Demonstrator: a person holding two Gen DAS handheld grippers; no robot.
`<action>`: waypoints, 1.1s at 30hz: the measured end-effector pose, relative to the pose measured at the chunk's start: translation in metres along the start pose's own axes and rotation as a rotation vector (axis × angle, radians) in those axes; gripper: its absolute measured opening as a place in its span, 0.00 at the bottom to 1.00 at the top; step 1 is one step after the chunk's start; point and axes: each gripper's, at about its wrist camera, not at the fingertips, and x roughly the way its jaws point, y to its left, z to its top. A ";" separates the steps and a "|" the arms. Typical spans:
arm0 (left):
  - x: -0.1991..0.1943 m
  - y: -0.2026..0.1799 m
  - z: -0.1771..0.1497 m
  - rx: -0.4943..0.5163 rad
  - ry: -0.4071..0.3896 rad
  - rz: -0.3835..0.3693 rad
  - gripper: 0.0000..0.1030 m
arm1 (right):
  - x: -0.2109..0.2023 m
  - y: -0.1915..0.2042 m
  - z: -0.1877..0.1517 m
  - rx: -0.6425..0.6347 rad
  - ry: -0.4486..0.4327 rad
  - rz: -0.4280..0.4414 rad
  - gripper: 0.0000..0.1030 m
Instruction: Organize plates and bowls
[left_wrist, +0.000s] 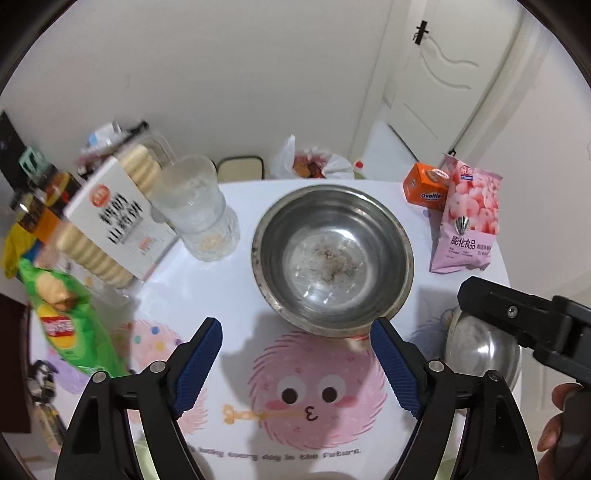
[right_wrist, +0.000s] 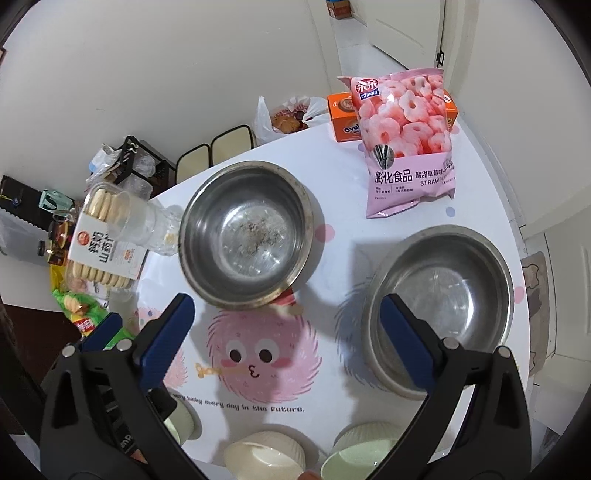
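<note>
A steel bowl (left_wrist: 332, 258) with grey residue in its bottom stands mid-table, just beyond my left gripper (left_wrist: 297, 365), which is open with only the tablecloth between its blue pads. The same dirty bowl (right_wrist: 245, 236) shows in the right wrist view, with a cleaner steel bowl (right_wrist: 439, 302) to its right. My right gripper (right_wrist: 286, 343) is open and holds nothing; its right finger overlaps that cleaner bowl's near-left rim. Along the near table edge sit three small ribbed bowls: one cream (right_wrist: 264, 456), two pale green (right_wrist: 358, 454) (right_wrist: 181, 421). The cleaner bowl (left_wrist: 480, 347) is partly hidden by the right gripper's black frame.
A biscuit box (left_wrist: 118, 221), a glass cup (left_wrist: 195, 206) and a green chip bag (left_wrist: 70, 328) crowd the left side. A pink snack bag (right_wrist: 406, 147) and an orange box (right_wrist: 343, 122) stand at the back right. The round table's edge (right_wrist: 517, 236) curves close behind the right bowl.
</note>
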 end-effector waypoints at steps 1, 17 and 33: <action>0.006 0.002 0.002 -0.009 0.026 -0.025 0.83 | 0.003 -0.001 0.003 0.002 0.007 -0.002 0.97; 0.063 0.025 0.038 -0.133 0.085 0.073 0.83 | 0.055 -0.007 0.052 0.030 0.074 -0.019 0.97; 0.118 0.021 0.046 -0.105 0.157 0.094 0.82 | 0.121 -0.014 0.071 -0.001 0.173 -0.067 0.97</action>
